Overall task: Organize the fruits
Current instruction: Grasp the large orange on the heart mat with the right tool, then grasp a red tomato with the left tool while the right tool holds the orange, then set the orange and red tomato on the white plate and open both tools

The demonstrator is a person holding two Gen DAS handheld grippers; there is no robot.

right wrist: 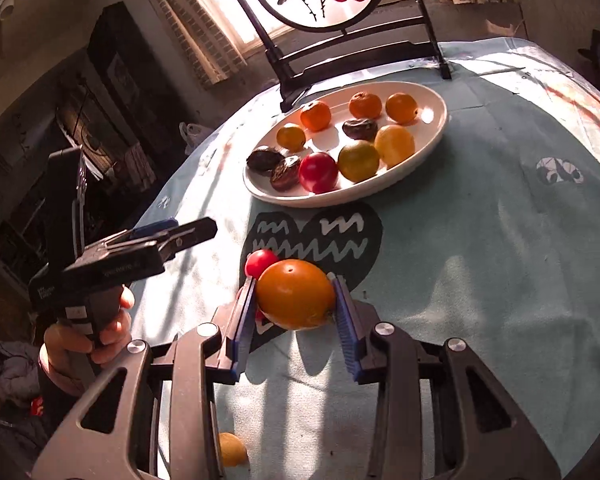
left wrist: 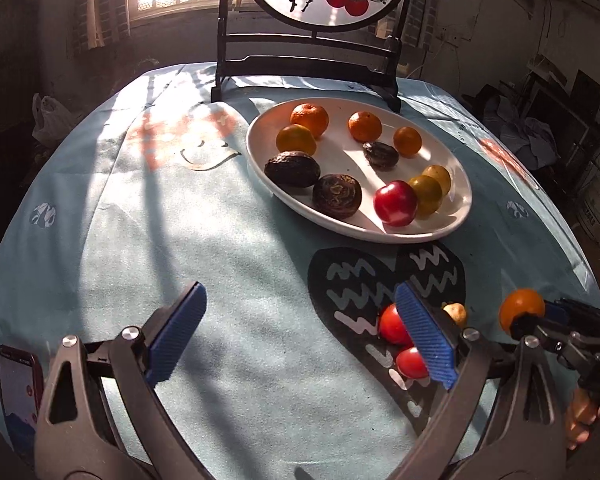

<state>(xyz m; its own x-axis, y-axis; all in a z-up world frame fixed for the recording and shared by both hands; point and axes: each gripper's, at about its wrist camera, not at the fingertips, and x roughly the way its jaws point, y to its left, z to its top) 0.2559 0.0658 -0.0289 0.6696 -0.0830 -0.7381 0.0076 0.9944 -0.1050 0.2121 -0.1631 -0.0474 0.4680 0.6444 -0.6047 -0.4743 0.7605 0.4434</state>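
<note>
1. The right claw (right wrist: 296,308) pinches an orange tomato (right wrist: 296,294) between its two blue pads. The tomato is up off the surface, just in front of a dark heart shape (right wrist: 320,236) printed on the blue cloth (right wrist: 480,280).
2. From the left wrist view, the same orange tomato (left wrist: 521,308) shows at the far right, held in the right claw (left wrist: 534,318).
3. The left claw (left wrist: 300,332) is spread wide with nothing between its blue pads. It hangs over the cloth (left wrist: 180,220), near the dark heart shape (left wrist: 356,280).
4. Two small red tomatoes (left wrist: 394,324) lie on the heart, just beside the left claw's right pad. A small tan fruit (left wrist: 456,313) lies close to them.
5. In the right wrist view, one red tomato (right wrist: 260,262) peeks out from behind the orange one.
6. A white oval plate (left wrist: 456,222) sits farther back on the surface, well apart from both claws.
7. On the plate are four orange tangerines (left wrist: 310,119), three dark brown wrinkly fruits (left wrist: 292,169), one red tomato (left wrist: 395,203) and two yellow-green tomatoes (left wrist: 427,194).
8. Behind the plate stands a dark wooden frame (left wrist: 308,60) with a round picture of red fruit.
9. A phone (left wrist: 18,388) shows at the bottom left, by the left claw.
10. Another yellow fruit (right wrist: 232,449) lies on the cloth under the right claw.
</note>
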